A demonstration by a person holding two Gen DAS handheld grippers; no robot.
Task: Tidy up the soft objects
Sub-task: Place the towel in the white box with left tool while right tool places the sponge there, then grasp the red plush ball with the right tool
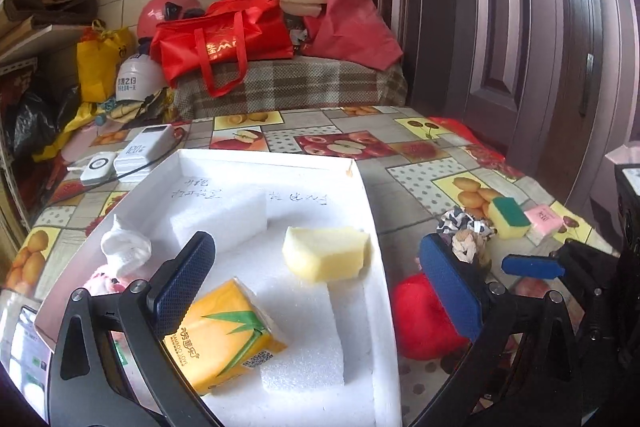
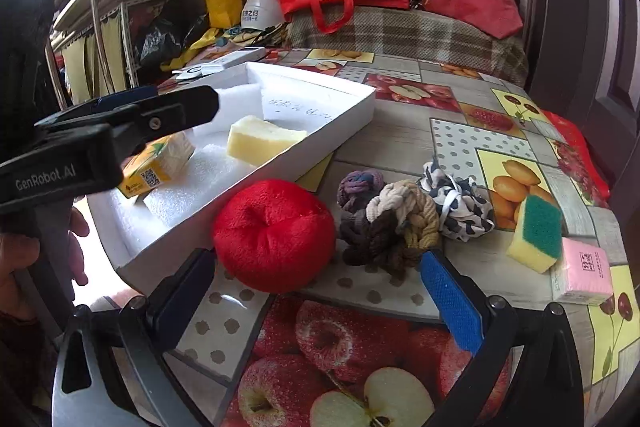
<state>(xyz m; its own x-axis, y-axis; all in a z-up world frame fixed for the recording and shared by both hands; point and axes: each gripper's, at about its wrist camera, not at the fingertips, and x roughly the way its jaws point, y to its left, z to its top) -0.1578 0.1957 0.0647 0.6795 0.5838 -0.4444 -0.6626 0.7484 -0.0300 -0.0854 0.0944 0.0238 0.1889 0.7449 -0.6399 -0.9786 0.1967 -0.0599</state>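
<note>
A white foam-lined box holds a yellow sponge block, a yellow tissue pack, a white plush and a pink plush. My left gripper is open and empty above the box; it also shows in the right wrist view. My right gripper is open, just in front of a red plush apple. Hair scrunchies, a yellow-green sponge and a pink tissue pack lie on the table.
The table has a fruit-print cloth. A power bank and a small white device with cables lie at its far left. Red bags, helmets and foam sit on a plaid-covered bench behind. A dark door stands at the right.
</note>
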